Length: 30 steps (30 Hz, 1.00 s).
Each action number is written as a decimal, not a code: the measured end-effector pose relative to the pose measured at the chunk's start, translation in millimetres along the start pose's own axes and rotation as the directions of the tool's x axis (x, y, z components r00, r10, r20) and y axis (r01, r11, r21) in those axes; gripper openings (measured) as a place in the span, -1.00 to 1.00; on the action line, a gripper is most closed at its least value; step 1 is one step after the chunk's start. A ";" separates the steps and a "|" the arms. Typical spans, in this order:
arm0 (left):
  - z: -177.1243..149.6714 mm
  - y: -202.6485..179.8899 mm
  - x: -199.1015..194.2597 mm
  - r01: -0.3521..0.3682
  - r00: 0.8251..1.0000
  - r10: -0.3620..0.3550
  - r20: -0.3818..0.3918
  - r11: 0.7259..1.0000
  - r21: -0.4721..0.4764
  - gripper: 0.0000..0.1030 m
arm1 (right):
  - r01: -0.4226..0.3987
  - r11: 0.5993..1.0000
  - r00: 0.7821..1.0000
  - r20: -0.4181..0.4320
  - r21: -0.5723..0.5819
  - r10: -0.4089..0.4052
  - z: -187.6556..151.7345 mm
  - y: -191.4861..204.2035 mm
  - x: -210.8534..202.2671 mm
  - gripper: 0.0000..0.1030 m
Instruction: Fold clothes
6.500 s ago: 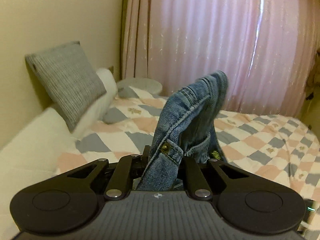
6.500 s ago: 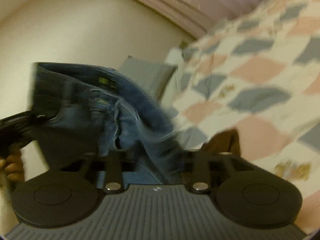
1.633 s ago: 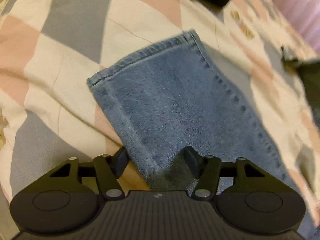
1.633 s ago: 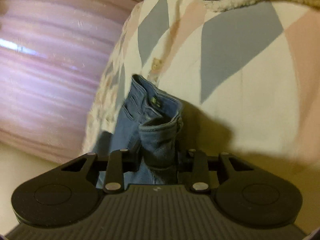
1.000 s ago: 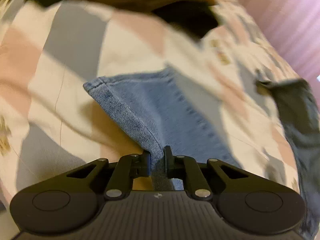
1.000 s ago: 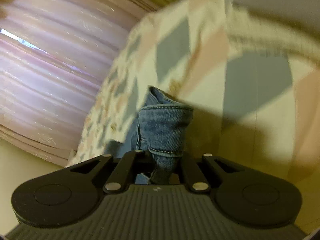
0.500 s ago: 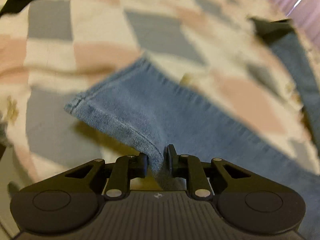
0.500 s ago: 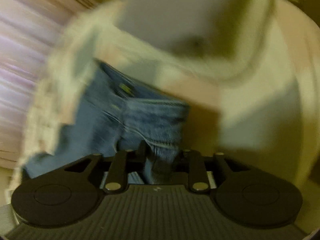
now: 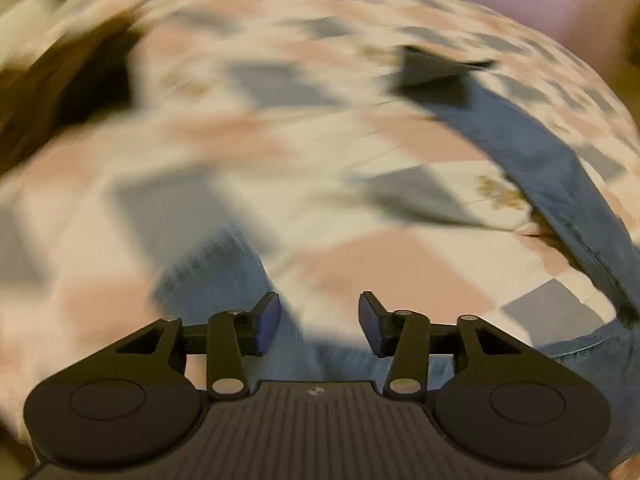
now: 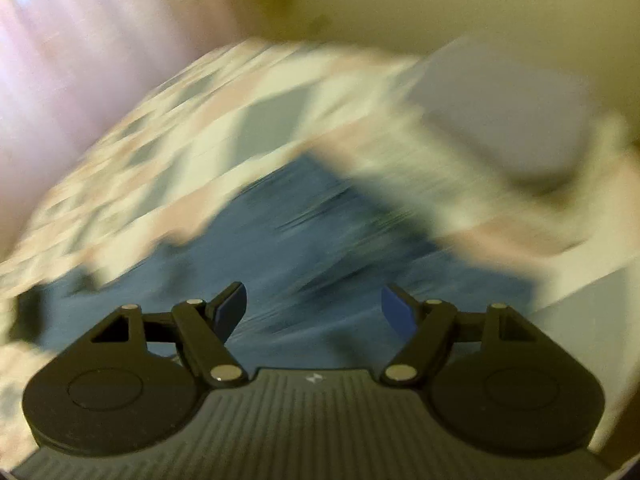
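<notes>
Blue jeans lie on the checked bedspread; both views are blurred by motion. In the left wrist view one jeans leg end (image 9: 216,280) lies just ahead of my left gripper (image 9: 319,322), which is open with nothing between its fingers. Another leg (image 9: 540,160) runs along the right side. In the right wrist view the jeans' wide part (image 10: 320,248) spreads under and ahead of my right gripper (image 10: 316,312), which is open and holds nothing.
The bedspread (image 9: 360,152) has pink, grey and cream diamonds. A dark brown garment (image 9: 60,88) lies at the far left. A grey pillow (image 10: 500,120) rests at the bed's head by the cream wall. Pink curtains (image 10: 60,40) hang beyond the bed.
Both grippers have let go of the jeans and opened. The left one dropped the leg hem; the right one dropped the waistband, and the jeans now lie flat on the bed.
</notes>
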<state>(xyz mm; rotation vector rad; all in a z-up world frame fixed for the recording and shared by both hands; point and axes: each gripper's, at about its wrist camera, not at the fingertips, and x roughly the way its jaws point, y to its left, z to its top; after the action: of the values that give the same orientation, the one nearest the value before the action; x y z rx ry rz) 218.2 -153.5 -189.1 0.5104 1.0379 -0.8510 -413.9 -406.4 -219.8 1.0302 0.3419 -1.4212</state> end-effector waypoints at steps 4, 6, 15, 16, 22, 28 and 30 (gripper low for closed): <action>38.1 -25.2 22.0 -0.014 1.000 0.017 -0.010 0.979 0.204 -0.01 | -0.164 0.986 0.977 -0.140 -0.019 0.160 -28.3 59.2 29.7 0.40; 38.8 -14.0 21.5 -0.049 0.997 0.060 -0.049 0.978 0.203 -0.05 | -0.217 0.975 0.959 -0.198 -0.048 0.204 -42.7 83.9 37.0 0.43; 82.0 5.3 38.2 0.028 0.993 -0.009 -0.121 0.986 0.161 0.07 | -0.385 0.923 0.818 -0.459 0.012 0.347 -98.2 171.4 75.3 0.58; 76.2 1.1 42.0 0.060 0.987 -0.037 -0.158 0.988 0.144 0.07 | -0.405 0.914 0.794 -0.487 0.019 0.362 -105.3 181.1 79.6 0.58; -9.9 -48.8 55.6 0.264 0.907 -0.239 -0.346 0.964 0.026 0.04 | -0.427 0.904 0.706 -0.617 0.021 0.348 -148.6 219.8 99.1 0.58; -90.3 -32.7 31.3 -0.013 0.918 0.051 -0.392 0.995 0.099 -0.20 | -0.480 0.875 0.685 -0.652 -0.066 0.326 -150.8 234.5 106.7 0.58; -110.4 7.3 13.0 -0.136 0.906 0.119 -0.407 0.991 -0.013 -0.57 | -0.475 0.877 0.688 -0.653 -0.075 0.317 -147.0 230.7 111.2 0.58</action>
<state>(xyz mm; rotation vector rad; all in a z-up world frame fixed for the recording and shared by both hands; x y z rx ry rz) 168.4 -74.1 -249.4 0.7328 1.3823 -0.6163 -128.7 -407.5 -296.4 1.2669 0.7082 -0.5820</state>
